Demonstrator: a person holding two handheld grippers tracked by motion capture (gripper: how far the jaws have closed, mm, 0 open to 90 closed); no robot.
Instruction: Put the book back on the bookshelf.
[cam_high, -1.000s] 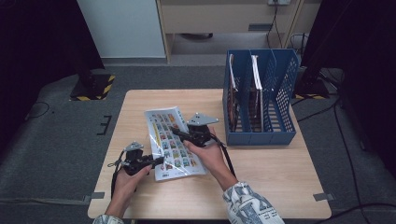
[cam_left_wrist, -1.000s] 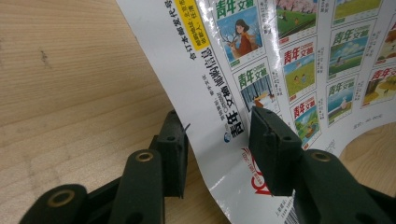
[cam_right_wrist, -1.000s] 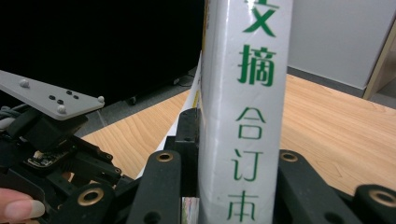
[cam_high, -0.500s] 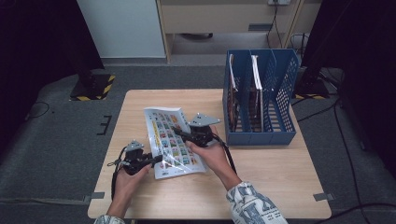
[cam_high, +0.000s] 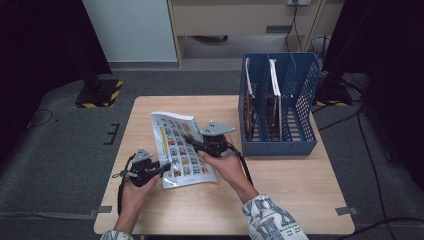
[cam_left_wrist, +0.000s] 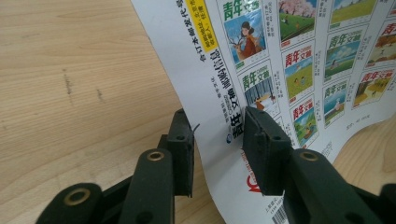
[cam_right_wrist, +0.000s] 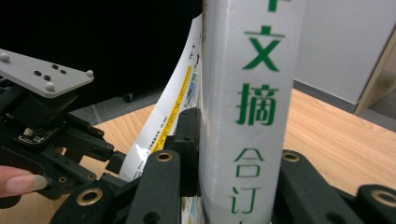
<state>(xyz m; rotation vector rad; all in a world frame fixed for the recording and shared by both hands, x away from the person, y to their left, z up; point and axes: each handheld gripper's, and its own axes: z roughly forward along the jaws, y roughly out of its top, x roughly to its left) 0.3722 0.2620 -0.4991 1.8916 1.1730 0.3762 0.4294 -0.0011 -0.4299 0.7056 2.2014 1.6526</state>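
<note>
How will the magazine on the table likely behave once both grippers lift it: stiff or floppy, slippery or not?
The magazine will probably flop: its cover already curls up off the table near the left gripper. The thick spine in the right gripper suggests some weight, so the far end may sag. A glare patch hints at a glossy cover that could slip between the jaws.

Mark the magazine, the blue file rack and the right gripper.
magazine (cam_high: 181, 150): high view, middle of its printed back cover.
blue file rack (cam_high: 278, 146): high view, front wall near the base.
right gripper (cam_right_wrist: 233, 140): right gripper view, between its jaws, clamped on the magazine's spine.
</note>
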